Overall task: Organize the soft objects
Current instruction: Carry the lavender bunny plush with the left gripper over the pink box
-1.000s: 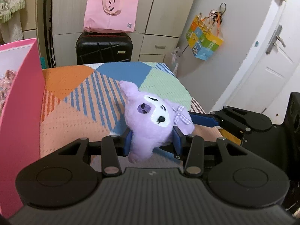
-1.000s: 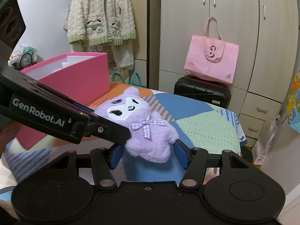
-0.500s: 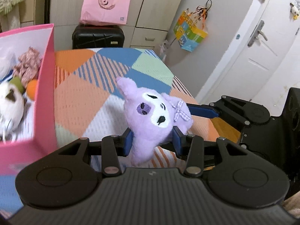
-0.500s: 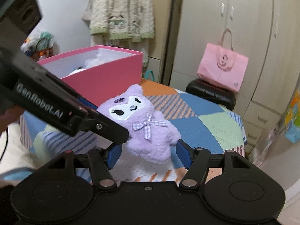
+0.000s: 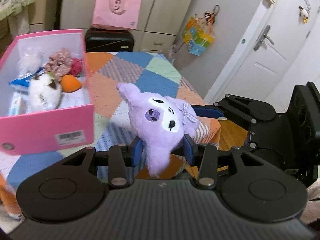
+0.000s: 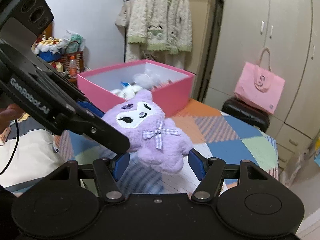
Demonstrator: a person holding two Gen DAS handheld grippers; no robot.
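A purple plush toy (image 5: 162, 128) with a checked bow hangs in the air above the patchwork table. My left gripper (image 5: 162, 152) is shut on its lower body. My right gripper (image 6: 160, 165) also grips the toy (image 6: 152, 134), with its fingers at the plush's sides; one blue finger (image 5: 207, 112) reaches the bow in the left wrist view. An open pink box (image 5: 46, 128) at the left holds several soft toys, among them a white plush (image 5: 43, 95) and an orange one (image 5: 70, 83). The box also shows behind the toy in the right wrist view (image 6: 172, 98).
The table has a patchwork cloth (image 5: 152, 76) and ends at the right over a wooden floor. A black suitcase (image 5: 109, 42) with a pink bag (image 5: 116, 13) stands behind the table. A white door (image 5: 266, 46) is at the right. A cardigan (image 6: 158, 18) hangs on the wardrobe.
Both grippers have lifted the purple plush higher, toward the pink box. The box's inside and its toys have come into view.
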